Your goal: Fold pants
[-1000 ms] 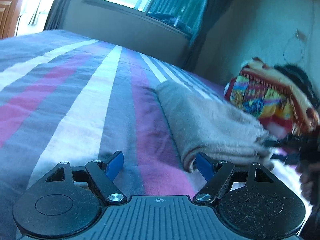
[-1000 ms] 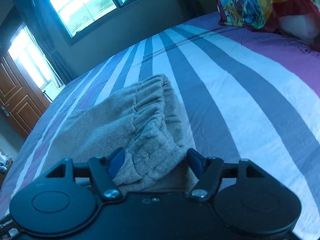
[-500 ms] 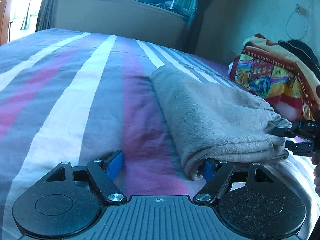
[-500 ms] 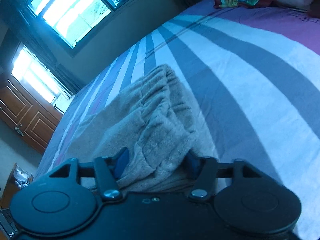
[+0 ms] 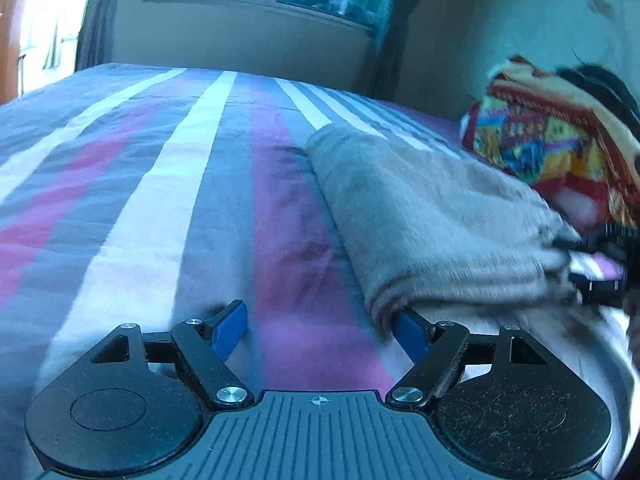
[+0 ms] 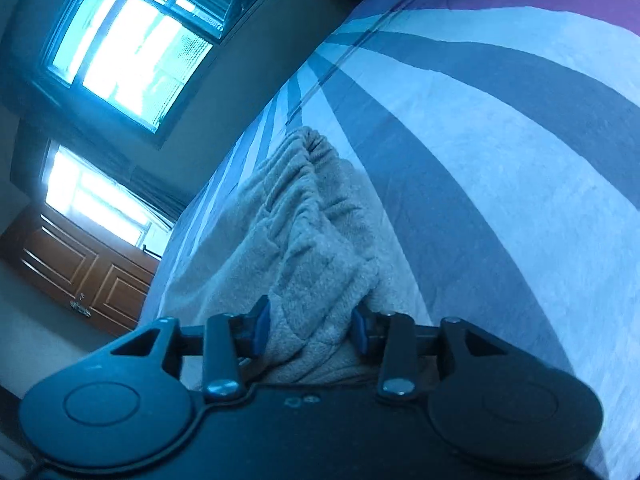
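The beige fleece pants [image 5: 432, 216] lie folded on the striped bed [image 5: 160, 184]. My left gripper [image 5: 320, 320] is open, low over the sheet at the pants' near left corner; its right finger sits under the folded edge. My right gripper [image 6: 308, 330] has its jaws narrowed around the gathered waistband end of the pants [image 6: 304, 240], with thick cloth bunched between the blue pads. It shows blurred at the right edge of the left wrist view [image 5: 600, 264].
A colourful blanket pile [image 5: 560, 148] lies at the far right of the bed by the wall. Windows [image 6: 132, 44] and a wooden door [image 6: 80, 272] stand beyond the bed. Open striped sheet stretches to the left of the pants.
My right gripper has closed in on the waistband and tilted, rolling its view. My left gripper has slid its right finger under the pants' folded edge.
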{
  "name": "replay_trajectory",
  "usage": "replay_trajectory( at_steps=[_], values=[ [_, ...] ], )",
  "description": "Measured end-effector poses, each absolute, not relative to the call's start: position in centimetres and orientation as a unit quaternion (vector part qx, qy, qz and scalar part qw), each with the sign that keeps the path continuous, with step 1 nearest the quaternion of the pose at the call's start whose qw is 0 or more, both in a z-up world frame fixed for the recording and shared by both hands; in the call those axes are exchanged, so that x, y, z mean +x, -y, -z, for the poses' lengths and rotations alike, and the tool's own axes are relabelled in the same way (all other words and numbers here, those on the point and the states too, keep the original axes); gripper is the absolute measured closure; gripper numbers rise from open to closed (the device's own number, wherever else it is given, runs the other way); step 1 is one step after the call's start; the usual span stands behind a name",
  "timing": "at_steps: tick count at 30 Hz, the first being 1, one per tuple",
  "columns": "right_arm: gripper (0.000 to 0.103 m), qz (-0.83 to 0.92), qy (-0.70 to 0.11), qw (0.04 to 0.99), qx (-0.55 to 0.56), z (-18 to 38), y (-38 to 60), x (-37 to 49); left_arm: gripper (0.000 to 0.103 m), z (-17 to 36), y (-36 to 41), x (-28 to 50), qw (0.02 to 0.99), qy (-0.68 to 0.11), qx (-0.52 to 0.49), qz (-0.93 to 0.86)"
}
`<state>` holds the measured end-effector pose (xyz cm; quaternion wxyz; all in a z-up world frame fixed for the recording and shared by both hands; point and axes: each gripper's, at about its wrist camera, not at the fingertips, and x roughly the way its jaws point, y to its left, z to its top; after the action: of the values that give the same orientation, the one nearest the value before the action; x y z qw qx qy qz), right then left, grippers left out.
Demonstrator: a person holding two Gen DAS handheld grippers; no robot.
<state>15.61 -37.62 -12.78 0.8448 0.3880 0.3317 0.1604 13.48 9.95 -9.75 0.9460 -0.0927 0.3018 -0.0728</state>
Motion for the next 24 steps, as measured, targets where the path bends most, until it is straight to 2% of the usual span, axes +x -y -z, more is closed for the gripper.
replay_trajectory(
  at_steps=[1, 3, 4, 5, 6, 8, 11, 14, 16, 17, 18, 19, 20, 24],
  values=[
    [0.058, -0.162, -0.333, 0.843, 0.391, 12.6, 38.0, 15.4, 0.024, 9.3, -10.3, 12.8, 0.949, -0.299, -0.08, 0.061],
    [0.044, -0.153, -0.322, 0.853, 0.381, 11.9, 39.4, 14.4, 0.024, 8.1, -11.2, 12.2, 0.957, -0.278, -0.079, 0.04],
    [0.043, -0.14, -0.31, 0.868, 0.362, 11.0, 40.0, 13.8, 0.025, 7.4, -11.6, 12.6, 0.959, -0.265, -0.09, 0.037],
    [0.049, -0.133, -0.298, 0.882, 0.339, 10.2, 40.2, 13.5, 0.025, 6.6, -11.8, 13.3, 0.96, -0.252, -0.112, 0.042],
    [0.061, -0.135, -0.288, 0.893, 0.318, 9.3, 40.4, 13.5, 0.025, 6.0, -11.6, 14.1, 0.959, -0.245, -0.131, 0.058],
    [0.076, -0.139, -0.272, 0.914, 0.269, 7.8, 39.4, 14.0, 0.034, 4.8, -10.0, 16.1, 0.957, -0.232, -0.144, 0.099],
    [0.085, -0.157, -0.252, 0.943, 0.152, 5.7, 35.7, 15.1, 0.038, 4.5, -6.6, 19.6, 0.945, -0.252, -0.142, 0.152],
    [0.089, -0.18, -0.26, 0.948, 0.039, 6.0, 32.0, 16.1, 0.038, 7.1, -4.3, 22.3, 0.929, -0.329, -0.098, 0.135],
    [0.092, -0.141, -0.313, 0.939, -0.034, 8.2, 30.9, 17.5, 0.037, 7.7, -4.1, 21.9, 0.932, -0.319, -0.097, 0.14],
    [0.092, -0.133, -0.316, 0.939, -0.032, 8.9, 31.3, 17.6, 0.037, 7.4, -4.0, 21.7, 0.933, -0.32, -0.088, 0.141],
    [0.076, -0.127, -0.317, 0.94, -0.021, 9.1, 31.9, 17.7, 0.037, 6.9, -4.1, 21.7, 0.932, -0.322, -0.084, 0.142],
    [0.07, -0.114, -0.322, 0.94, -0.019, 8.9, 32.4, 17.7, 0.037, 6.2, -4.4, 21.7, 0.934, -0.313, -0.091, 0.144],
    [0.07, -0.115, -0.326, 0.938, -0.011, 8.5, 32.9, 17.8, 0.037, 5.4, -4.8, 21.9, 0.938, -0.299, -0.097, 0.148],
    [0.084, -0.138, -0.28, 0.95, 0.009, 5.6, 33.0, 17.7, 0.037, 3.0, -5.4, 24.7, 0.948, -0.264, -0.1, 0.144]
  ],
)
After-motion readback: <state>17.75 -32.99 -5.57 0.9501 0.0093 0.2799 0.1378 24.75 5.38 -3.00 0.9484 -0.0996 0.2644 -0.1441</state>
